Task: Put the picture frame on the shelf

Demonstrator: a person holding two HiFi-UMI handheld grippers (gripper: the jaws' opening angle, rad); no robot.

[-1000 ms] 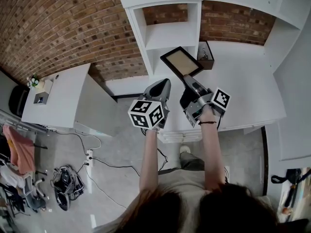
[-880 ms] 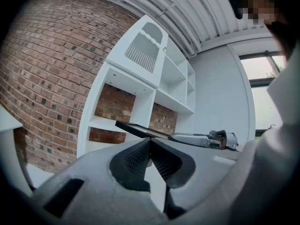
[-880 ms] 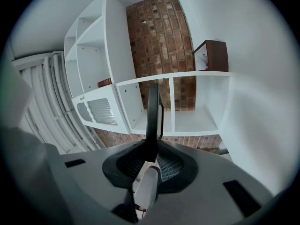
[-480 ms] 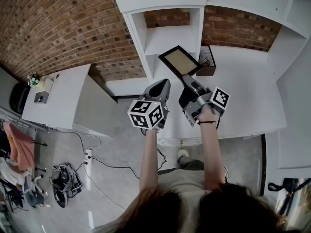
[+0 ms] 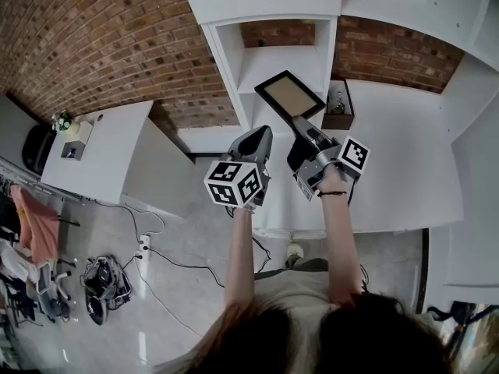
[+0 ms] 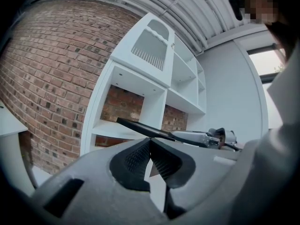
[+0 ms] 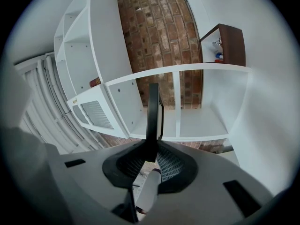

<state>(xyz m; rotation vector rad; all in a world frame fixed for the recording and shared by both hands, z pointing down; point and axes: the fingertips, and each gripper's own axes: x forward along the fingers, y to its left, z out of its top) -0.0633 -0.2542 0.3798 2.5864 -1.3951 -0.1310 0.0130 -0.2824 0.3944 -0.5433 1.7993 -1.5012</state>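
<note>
1. Noted brick wall [image 5: 117, 37] behind, white shelf [image 5: 284, 61] standing at the worktop's [image 5: 405, 154] back left corner.
2. Found picture frame [image 5: 289, 94] aloft and tilted, before the lower open bay, not yet seated.
3. Read right gripper [image 5: 299, 124] as clenched on the frame's near edge; left gripper [image 5: 263, 133] pressed together, empty, just beside.
4. To do: level frame, clear the upright, seat on board, then release.
</note>
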